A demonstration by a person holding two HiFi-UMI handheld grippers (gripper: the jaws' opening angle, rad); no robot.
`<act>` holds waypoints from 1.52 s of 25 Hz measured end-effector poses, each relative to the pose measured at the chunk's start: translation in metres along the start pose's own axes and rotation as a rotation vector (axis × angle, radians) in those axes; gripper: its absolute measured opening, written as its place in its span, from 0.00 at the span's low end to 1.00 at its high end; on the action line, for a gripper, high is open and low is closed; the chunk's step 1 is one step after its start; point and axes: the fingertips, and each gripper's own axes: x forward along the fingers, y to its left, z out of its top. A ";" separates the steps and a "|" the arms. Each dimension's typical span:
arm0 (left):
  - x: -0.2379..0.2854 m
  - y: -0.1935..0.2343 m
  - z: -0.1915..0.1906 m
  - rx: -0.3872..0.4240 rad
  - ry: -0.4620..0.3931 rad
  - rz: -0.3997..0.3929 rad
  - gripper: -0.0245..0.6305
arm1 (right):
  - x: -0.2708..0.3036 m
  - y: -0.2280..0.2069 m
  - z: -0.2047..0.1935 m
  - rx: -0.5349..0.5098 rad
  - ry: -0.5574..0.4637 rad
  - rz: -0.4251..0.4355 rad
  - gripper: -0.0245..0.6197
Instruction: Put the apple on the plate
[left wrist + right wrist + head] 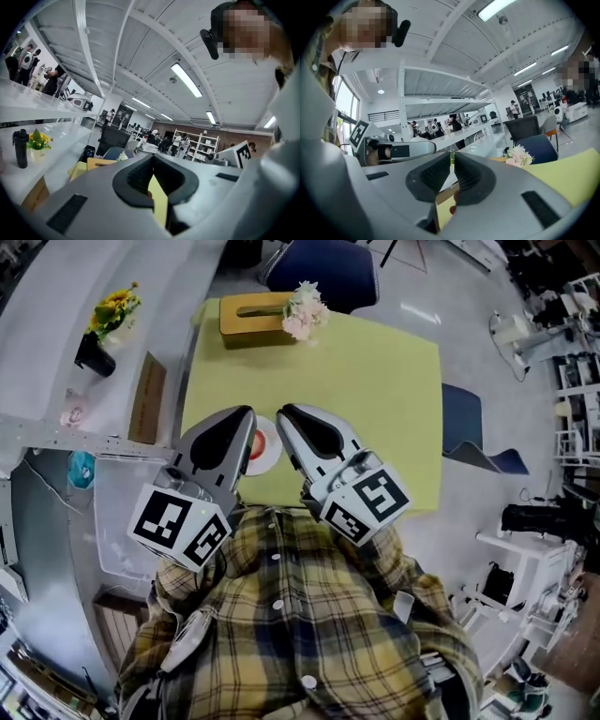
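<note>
Filling the middle of the head view: a yellow-green table (375,399), bare over most of its right half. Below it, across the bottom of the frame, a person's plaid shirt (309,615), with both tools raised close in front of the chest.

Left of centre, the left gripper (246,418), nose toward the top of the frame. In its own view, pads (138,176) drawn together at the tips, only a thin wedge of table colour behind them, nothing clamped. Just to its right, the right gripper (286,416), likewise clenched on nothing: ribbed pads (436,173) all but meeting, no object between.

At the table's upper left, a wooden tissue box (248,317) with a pale bunch of flowers (305,310) touching its right end.

Between the two gripper noses, near the table's lower edge, a white plate (273,451), mostly hidden. On it, a sliver of red: the apple (255,444), already resting on the plate as far as can be judged, so the task likely done.

Probably firm and rounded, with some weight to it and a smooth skin apt to slip. Best taken across the widest part, one pad on each flank. Squeeze enough to hold without bruising; avoid the narrowing top and bottom.
</note>
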 end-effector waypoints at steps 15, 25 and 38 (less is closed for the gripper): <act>0.032 -0.043 -0.018 0.015 0.045 -0.101 0.05 | -0.059 -0.032 -0.007 -0.009 0.064 -0.138 0.03; 0.030 -0.050 -0.024 0.025 0.050 -0.082 0.05 | -0.063 -0.034 -0.010 0.021 0.057 -0.105 0.03; 0.026 -0.044 -0.024 0.035 0.065 -0.076 0.05 | -0.055 -0.032 -0.020 0.042 0.078 -0.101 0.03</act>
